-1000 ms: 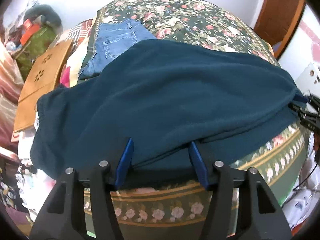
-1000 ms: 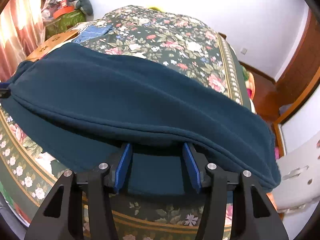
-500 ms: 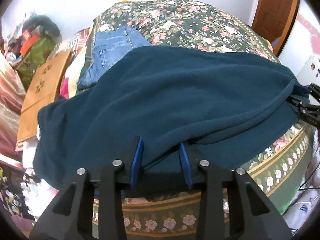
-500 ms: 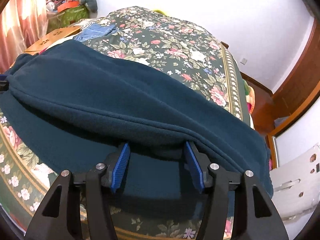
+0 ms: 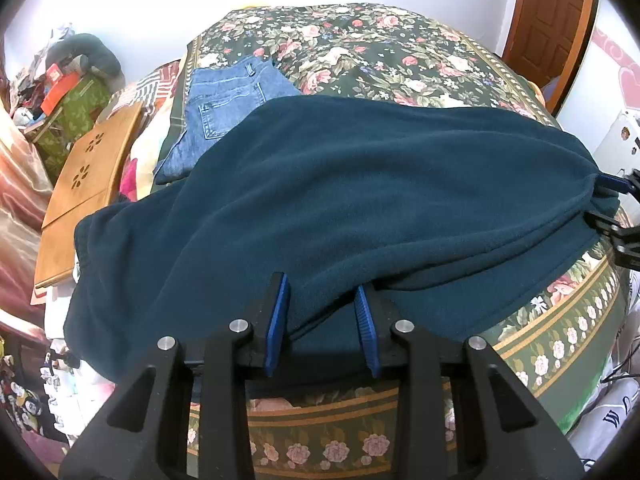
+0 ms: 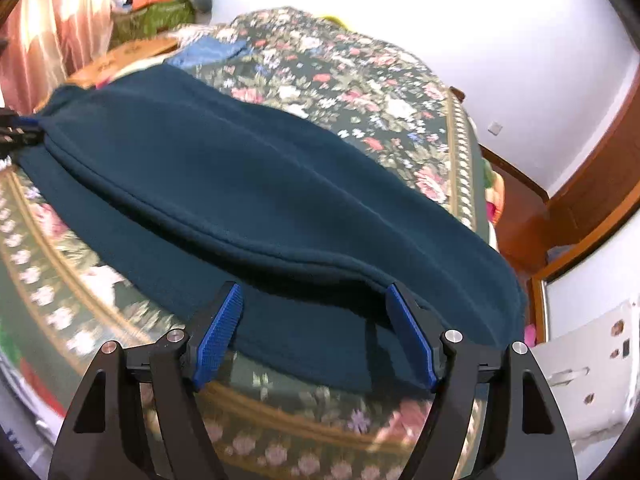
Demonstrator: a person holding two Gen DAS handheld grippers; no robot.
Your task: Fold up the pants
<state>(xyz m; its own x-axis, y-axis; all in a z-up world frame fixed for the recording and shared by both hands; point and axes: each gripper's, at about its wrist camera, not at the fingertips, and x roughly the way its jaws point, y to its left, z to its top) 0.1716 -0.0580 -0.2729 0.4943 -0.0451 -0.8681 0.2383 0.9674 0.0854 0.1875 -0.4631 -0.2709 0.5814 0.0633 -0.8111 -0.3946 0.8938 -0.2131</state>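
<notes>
left gripper (image 5: 322, 286): jaws pinched teal pants (image 5: 360, 184) | right gripper (image 6: 314, 296): jaws spread over pants hem | pants lay across floral bed (image 5: 360, 48)

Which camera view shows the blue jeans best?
The left wrist view. There the blue jeans lie sharp and well lit on the bed, back pocket visible, partly under the teal pants. The right wrist view shows only a small blurred blue patch far away.

- A home bedroom: a bed (image 5: 400, 52) under a floral spread fills the room.
- Wooden door (image 5: 554, 20), pink curtain (image 6: 52, 28), cluttered corner pile (image 5: 60, 80) beside the bed.
</notes>
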